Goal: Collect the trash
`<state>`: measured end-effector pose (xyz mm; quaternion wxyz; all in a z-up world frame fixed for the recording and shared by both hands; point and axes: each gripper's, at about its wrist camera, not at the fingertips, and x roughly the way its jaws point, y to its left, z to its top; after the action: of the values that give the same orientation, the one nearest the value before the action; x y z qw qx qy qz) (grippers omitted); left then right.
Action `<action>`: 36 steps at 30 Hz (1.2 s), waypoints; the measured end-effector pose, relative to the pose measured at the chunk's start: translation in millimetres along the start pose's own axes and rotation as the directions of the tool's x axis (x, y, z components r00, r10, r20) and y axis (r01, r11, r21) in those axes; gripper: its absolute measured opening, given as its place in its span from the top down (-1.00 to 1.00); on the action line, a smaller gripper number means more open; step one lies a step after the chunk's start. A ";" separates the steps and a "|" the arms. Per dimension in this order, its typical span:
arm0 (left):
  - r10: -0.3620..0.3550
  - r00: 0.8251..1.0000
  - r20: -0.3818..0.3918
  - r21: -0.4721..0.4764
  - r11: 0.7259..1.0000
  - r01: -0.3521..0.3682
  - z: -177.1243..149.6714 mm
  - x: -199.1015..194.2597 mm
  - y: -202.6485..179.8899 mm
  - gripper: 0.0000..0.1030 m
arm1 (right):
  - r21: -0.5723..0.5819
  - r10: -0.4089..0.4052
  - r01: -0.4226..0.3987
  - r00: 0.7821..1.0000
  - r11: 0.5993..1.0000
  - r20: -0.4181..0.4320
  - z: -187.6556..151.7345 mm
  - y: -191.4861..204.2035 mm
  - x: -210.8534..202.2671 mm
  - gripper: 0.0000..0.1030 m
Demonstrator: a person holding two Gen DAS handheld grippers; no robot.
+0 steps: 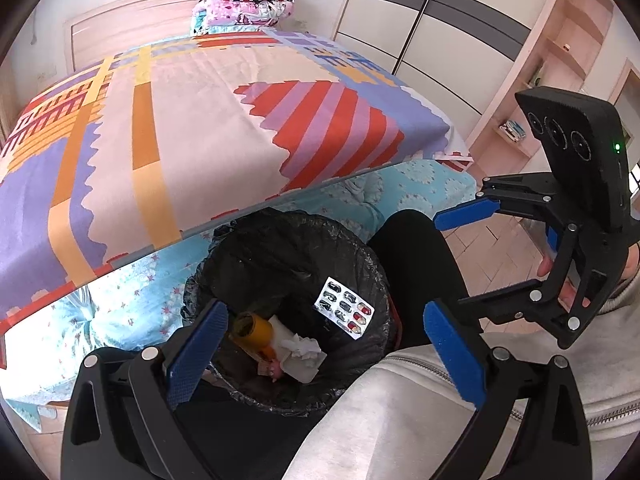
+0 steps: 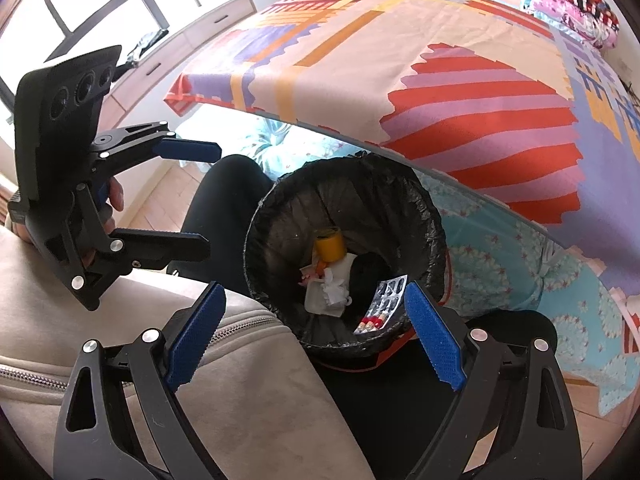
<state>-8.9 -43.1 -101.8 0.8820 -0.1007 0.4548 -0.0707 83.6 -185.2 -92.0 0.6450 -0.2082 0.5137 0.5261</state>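
While both grippers are held above the bin (image 1: pixel 372 264), nothing is gripped: the left gripper (image 1: pixel 326 354) is seen with its blue pads spread wide and empty, and the right gripper (image 2: pixel 314 338) likewise stands apart and empty. Inside the black-lined bin, beside the bed (image 1: pixel 180 120), a yellow bottle (image 1: pixel 250 330) lies leftmost, crumpled tissue (image 1: pixel 302 350) next to it, and a pill blister (image 1: pixel 345 307) is seen against the liner on the right.
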 end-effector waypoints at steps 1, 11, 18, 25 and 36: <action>-0.001 1.000 0.000 -0.002 1.000 0.001 0.1 0.2 0.1 -0.84 | 0.000 0.000 0.000 1.000 1.000 0.000 0.0 0.0 0.0 -0.77; 0.014 1.000 -0.003 0.000 1.000 -0.014 -0.2 2.1 -0.1 -0.84 | -0.005 0.008 -0.008 1.000 1.000 0.004 -0.1 1.5 0.9 -0.77; 0.011 1.000 -0.004 0.009 1.000 -0.011 0.0 2.1 -3.2 -0.84 | -0.006 0.011 -0.011 1.000 1.000 0.007 -0.2 1.9 0.3 -0.77; 0.012 1.000 -0.012 0.002 1.000 -0.012 0.0 4.1 -2.7 -0.84 | -0.004 0.013 -0.013 1.000 1.000 0.006 0.4 2.0 1.4 -0.77; 0.008 1.000 -0.012 0.004 1.000 -0.008 -0.2 4.9 -2.8 -0.84 | -0.004 0.014 -0.014 1.000 1.000 0.008 0.3 1.9 0.8 -0.77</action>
<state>-6.3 -46.9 -105.2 0.8798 -0.0968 0.4603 -0.0684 82.0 -183.9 -92.0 0.6429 -0.2038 0.5113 0.5326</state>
